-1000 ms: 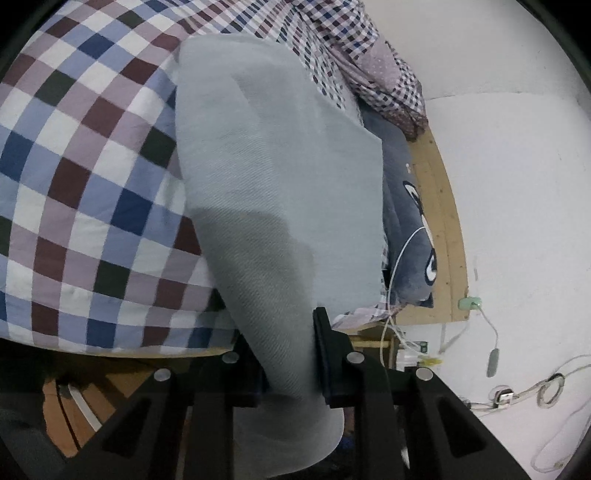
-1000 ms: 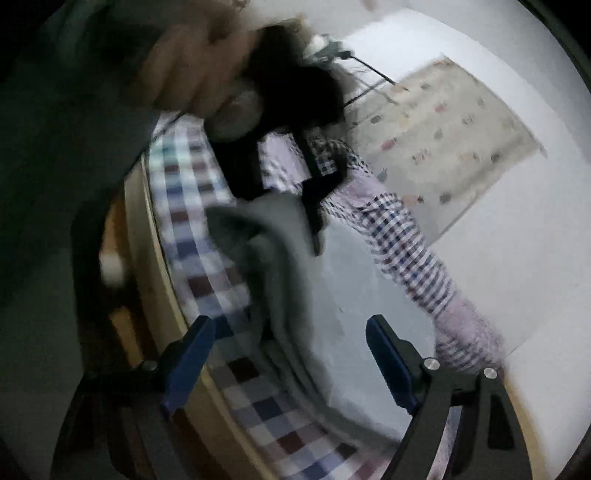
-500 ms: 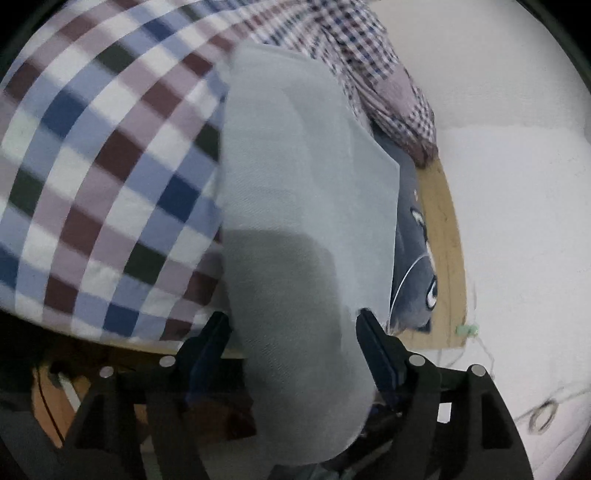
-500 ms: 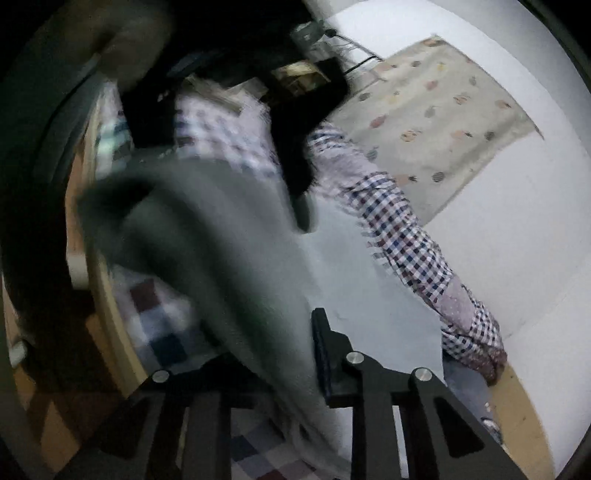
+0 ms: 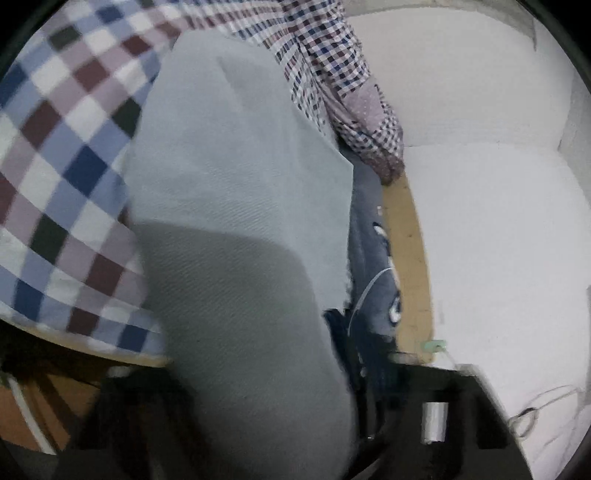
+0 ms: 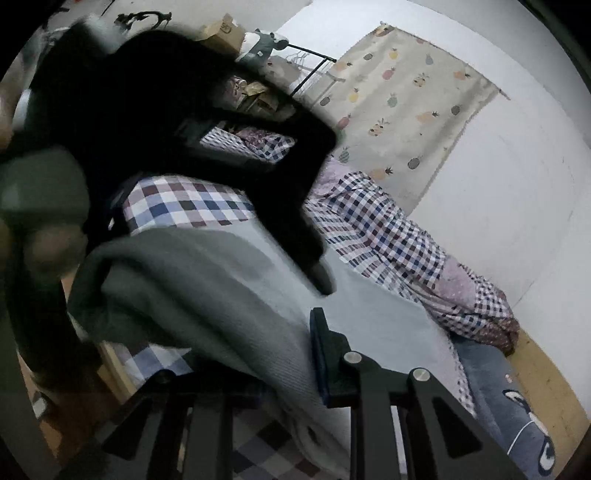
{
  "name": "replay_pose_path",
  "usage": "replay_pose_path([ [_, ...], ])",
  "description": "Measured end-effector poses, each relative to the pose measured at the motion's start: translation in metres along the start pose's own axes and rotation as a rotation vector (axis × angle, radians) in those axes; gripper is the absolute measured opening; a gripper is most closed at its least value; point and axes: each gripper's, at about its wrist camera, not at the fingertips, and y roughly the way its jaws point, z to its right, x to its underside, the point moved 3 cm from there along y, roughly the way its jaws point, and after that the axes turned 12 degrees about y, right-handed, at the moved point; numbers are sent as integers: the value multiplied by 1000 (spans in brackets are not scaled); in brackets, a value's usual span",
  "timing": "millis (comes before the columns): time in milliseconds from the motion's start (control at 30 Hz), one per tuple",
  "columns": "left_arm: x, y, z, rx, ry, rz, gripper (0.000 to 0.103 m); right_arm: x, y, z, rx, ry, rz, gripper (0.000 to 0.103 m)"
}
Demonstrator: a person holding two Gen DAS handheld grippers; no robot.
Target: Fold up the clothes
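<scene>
Right tongs (image 6: 288, 373) are gripping a fold of the grey garment (image 6: 207, 295), cloth pinched between the jaws; the left finger is lying mostly buried under fabric. Left tongs (image 5: 258, 387) are closing, the garment (image 5: 236, 221) running down between them; both fingers are lying blurred and largely covered, so pad contact cannot be judged. The garment is draping off the bed's checkered sheet (image 5: 62, 166) toward the cameras. A gingham quilt (image 6: 388, 236) is bunching beyond, and a grey-blue pillow (image 6: 509, 413) is sitting cut off by the frame edge. A pineapple-print cloth (image 6: 406, 99) is hanging on the wall. A cardboard box (image 6: 221, 29) is showing print too blurred to read.
</scene>
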Motion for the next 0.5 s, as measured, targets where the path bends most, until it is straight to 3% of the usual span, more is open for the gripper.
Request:
replay_pose_path([
  [67, -3, 3, 6, -14, 10, 5, 32, 1, -3, -1, 26, -21, 27, 23],
  [100, -6, 4, 9, -26, 26, 1, 31, 2, -5, -1, 45, -34, 43, 32],
  [133, -8, 4, 12, -35, 41, -4, 31, 4, -6, -2, 69, -50, 58, 49],
  [233, -13, 8, 20, -49, 62, -12, 29, 9, -9, -3, 125, -98, 86, 75],
  [500, -30, -8, 38, -86, 104, -44, 26, 39, 25, 12, 168, -162, -31, 81],
])
